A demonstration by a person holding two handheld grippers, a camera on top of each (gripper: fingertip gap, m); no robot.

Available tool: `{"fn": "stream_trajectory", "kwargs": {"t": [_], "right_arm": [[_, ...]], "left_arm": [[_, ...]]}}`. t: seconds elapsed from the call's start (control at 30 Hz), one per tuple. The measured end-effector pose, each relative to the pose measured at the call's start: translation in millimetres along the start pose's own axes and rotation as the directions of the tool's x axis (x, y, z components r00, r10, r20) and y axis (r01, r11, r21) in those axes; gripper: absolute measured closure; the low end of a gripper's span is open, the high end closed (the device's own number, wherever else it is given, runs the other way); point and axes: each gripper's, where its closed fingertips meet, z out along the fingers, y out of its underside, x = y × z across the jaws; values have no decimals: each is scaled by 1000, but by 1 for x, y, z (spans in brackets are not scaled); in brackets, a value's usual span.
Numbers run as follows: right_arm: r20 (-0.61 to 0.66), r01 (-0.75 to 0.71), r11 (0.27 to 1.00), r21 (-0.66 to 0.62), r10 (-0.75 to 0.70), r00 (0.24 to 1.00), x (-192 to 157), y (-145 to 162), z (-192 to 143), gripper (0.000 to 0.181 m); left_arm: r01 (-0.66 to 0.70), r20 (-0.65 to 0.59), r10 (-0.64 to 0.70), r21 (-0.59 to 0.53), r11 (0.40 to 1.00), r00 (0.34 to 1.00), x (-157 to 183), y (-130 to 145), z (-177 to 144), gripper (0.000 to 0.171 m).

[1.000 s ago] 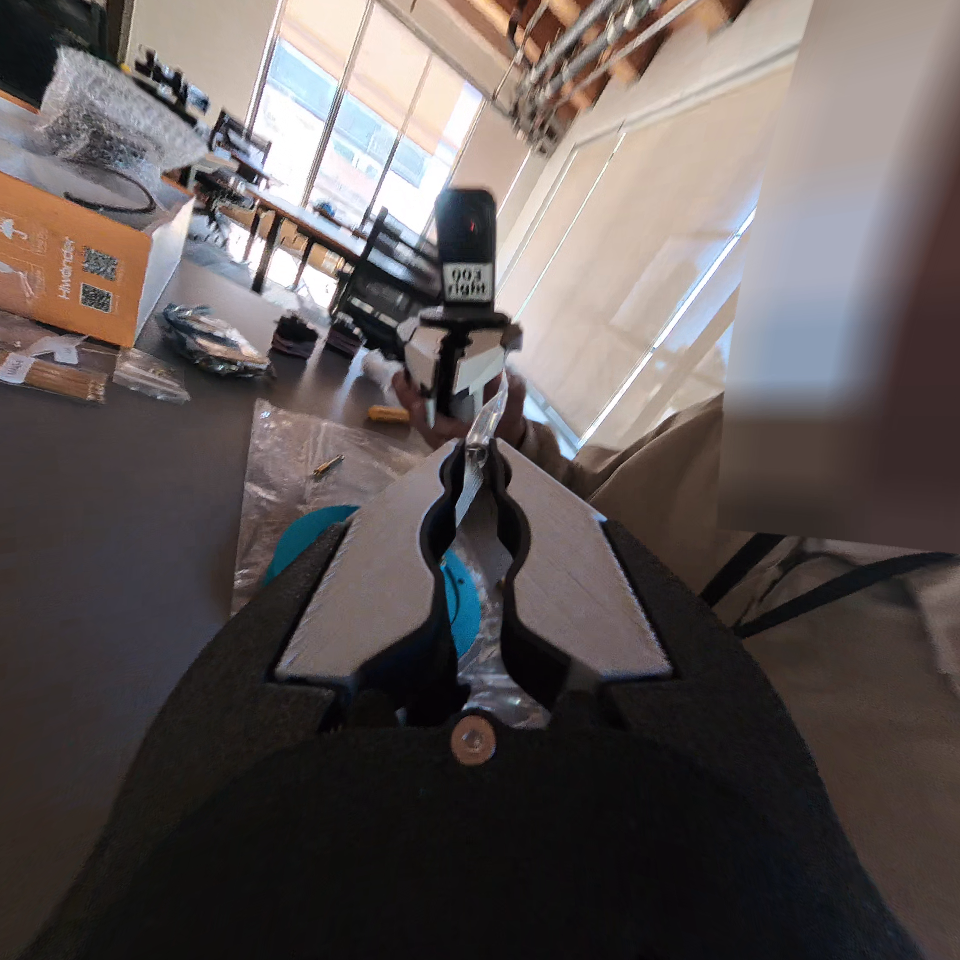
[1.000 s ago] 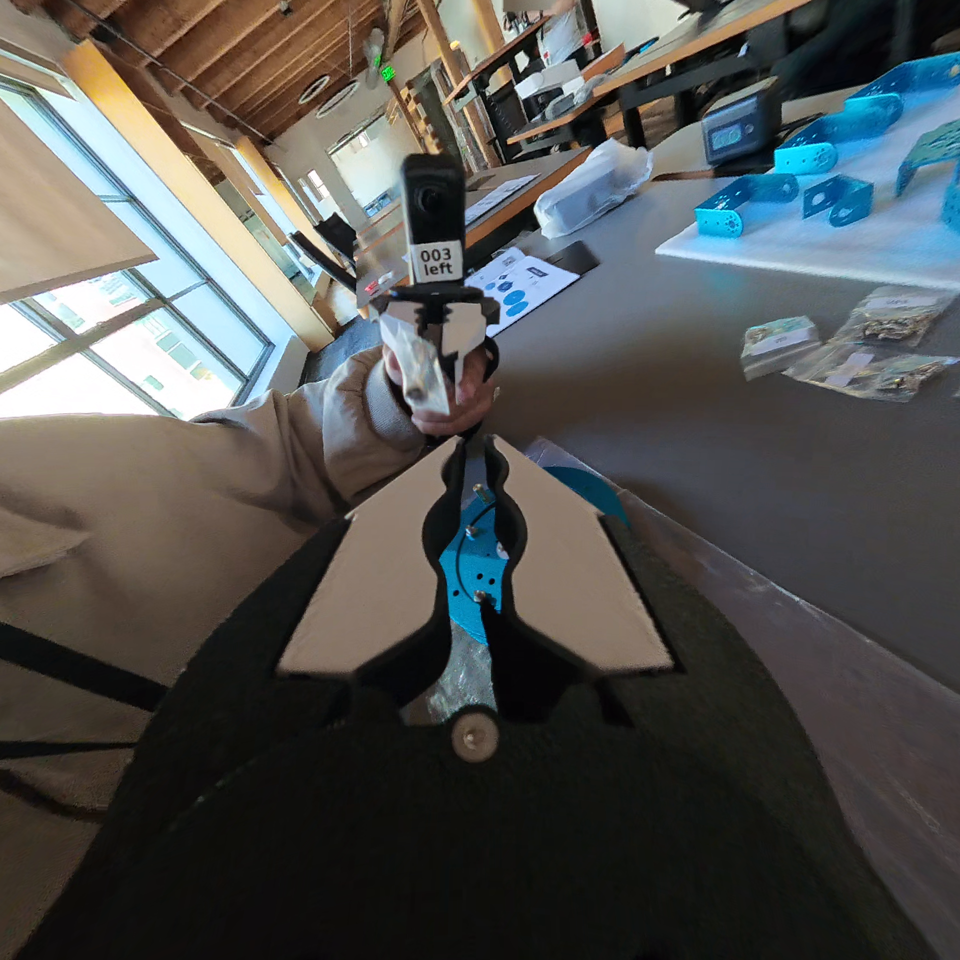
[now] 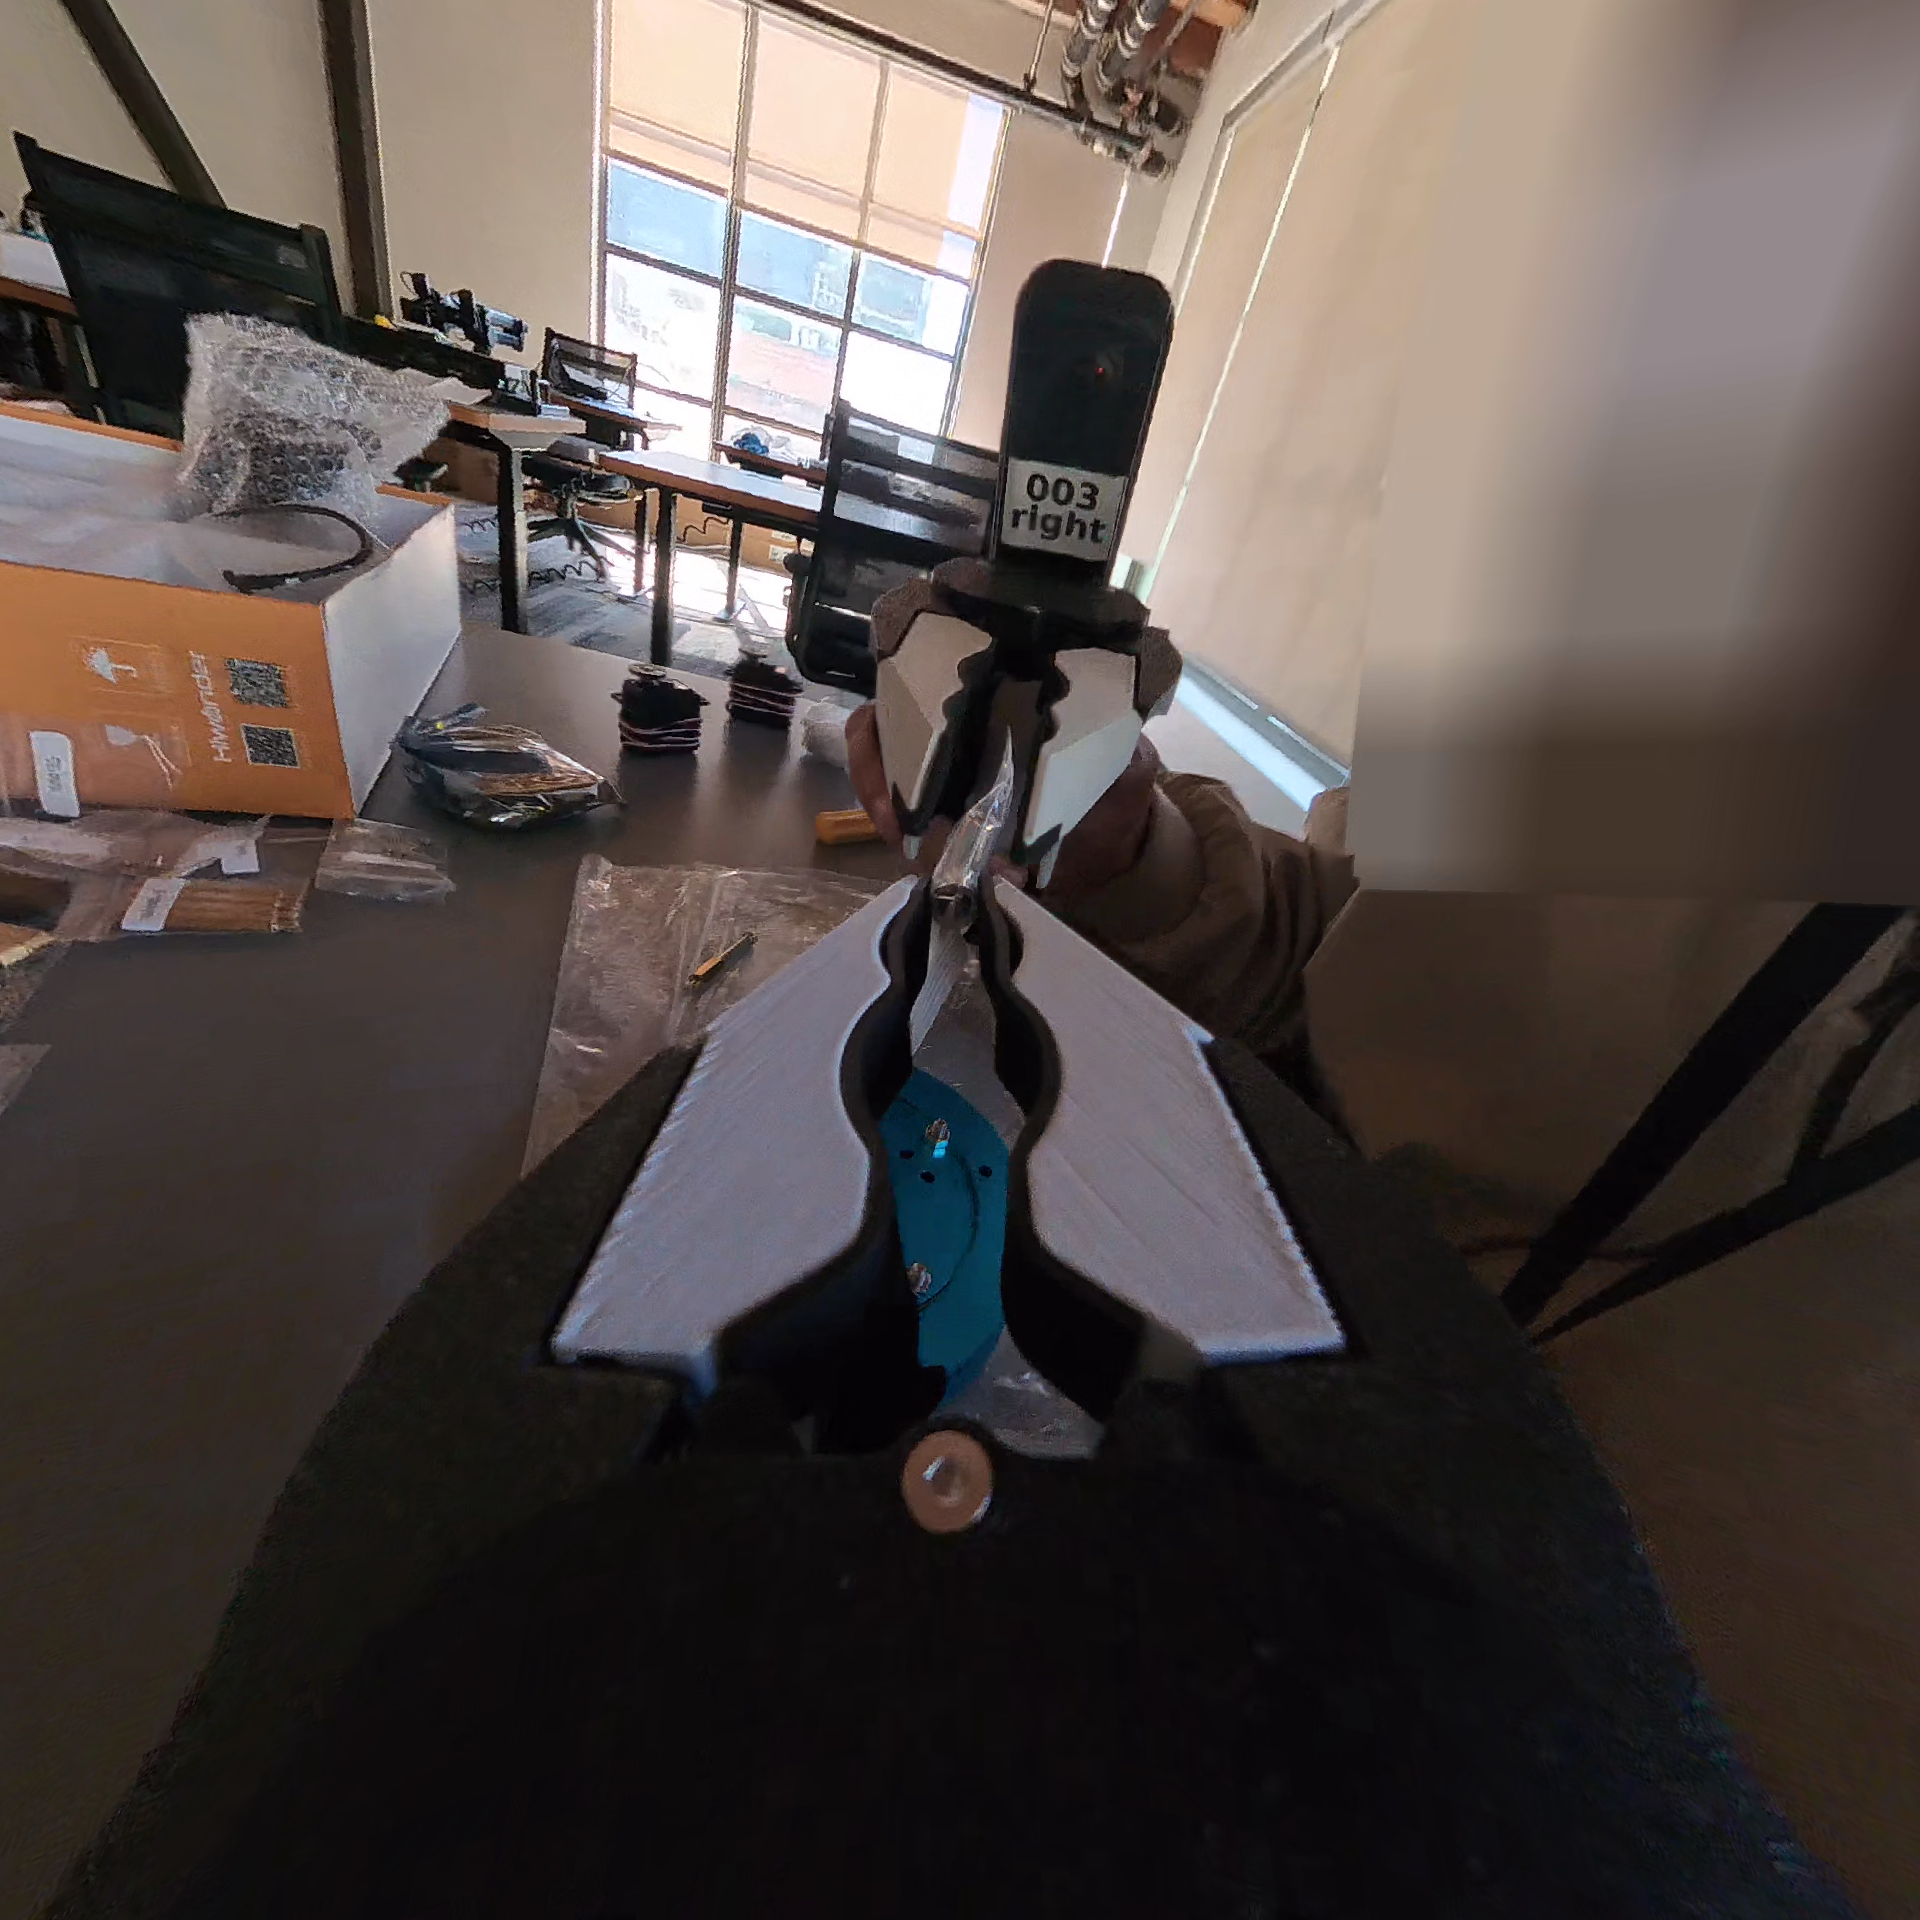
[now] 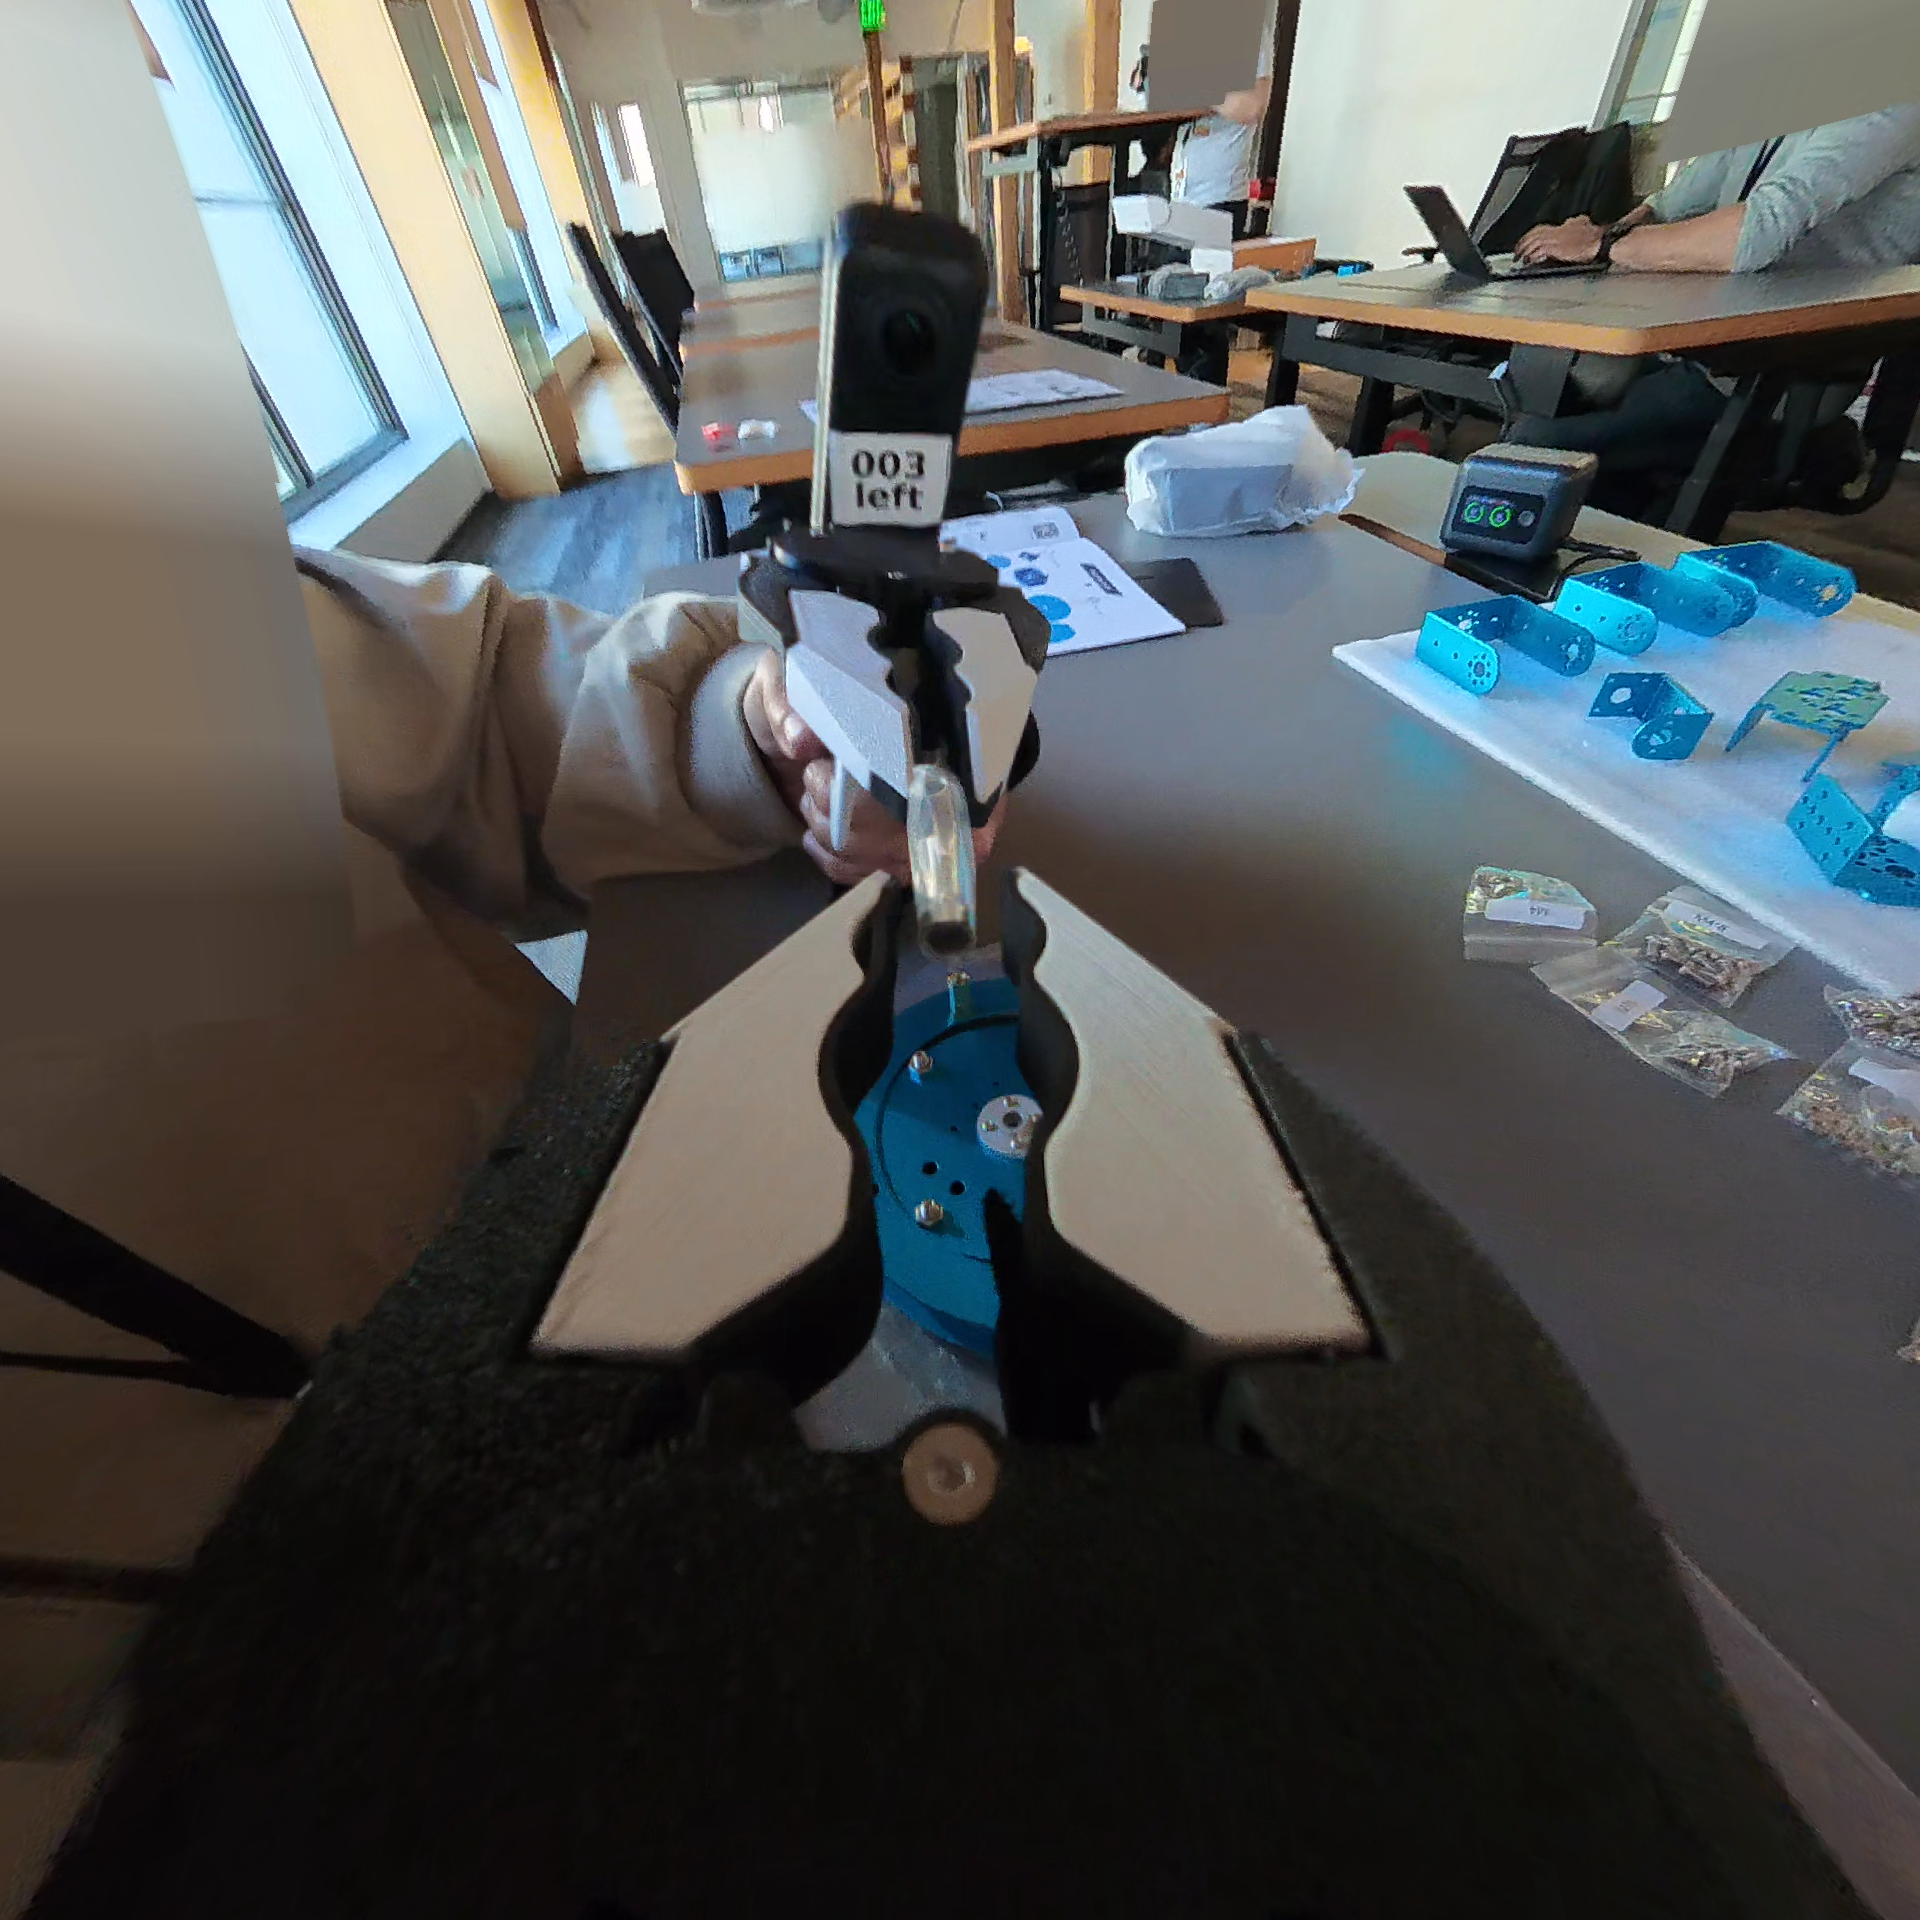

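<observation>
- The left claw (image 3: 954, 902), in the middle of the left wrist view, is clamped at its tips on a small clear bag (image 3: 961, 883).
- In the right wrist view that bag (image 4: 940, 868) hangs from the left claw (image 4: 914, 800), with a small metal piece at its lower end.
- The right claw (image 4: 948, 904) stands apart around the bag's lower end; whether it touches the bag I cannot tell.
- A blue round plate (image 4: 940, 1164) with screws lies below both claws, on clear plastic sheet (image 3: 644, 935) on the grey bench (image 3: 260, 1091).
- Blue brackets (image 4: 1652, 634) sit at upper right, and an orange box (image 3: 197, 675) at upper left.
</observation>
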Motion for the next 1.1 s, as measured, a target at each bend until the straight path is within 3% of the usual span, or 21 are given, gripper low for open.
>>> {"fn": "stream_trajectory", "kwargs": {"t": [0.07, 0.23, 0.43, 0.63, 0.83, 0.97, 1.1], "right_arm": [[9, 26, 999, -39, -26, 1000, -3, 7, 3, 171], [-13, 60, 994, -96, -62, 998, -1, 16, 6, 172], [13, -22, 975, -219, 25, 1000, -3, 40, 17, 172], [2, 10, 982, -191, -10, 1000, -4, 35, 17, 171], [-2, 163, 983, -83, -164, 986, -15, 14, 9, 157], [-14, 175, 980, -100, -177, 984, -14, 17, 11, 159], [-26, 205, 973, -103, -209, 978, -15, 16, 10, 176]], "left_arm": [[-43, 11, 44, -13, 999, 999, 3, 1, 1, 164], [-97, 37, 99, -45, 994, 994, 2, 5, 1, 165], [-82, 35, 84, -56, 995, 996, 4, 10, 10, 164], [-195, 57, 199, -69, 978, 978, 8, 7, 9, 164], [-271, 66, 276, -68, 960, 959, 10, 6, 6, 164], [-264, 60, 268, -68, 962, 962, 11, 8, 8, 164], [-268, 51, 272, -72, 961, 961, 14, 10, 11, 164]]}}
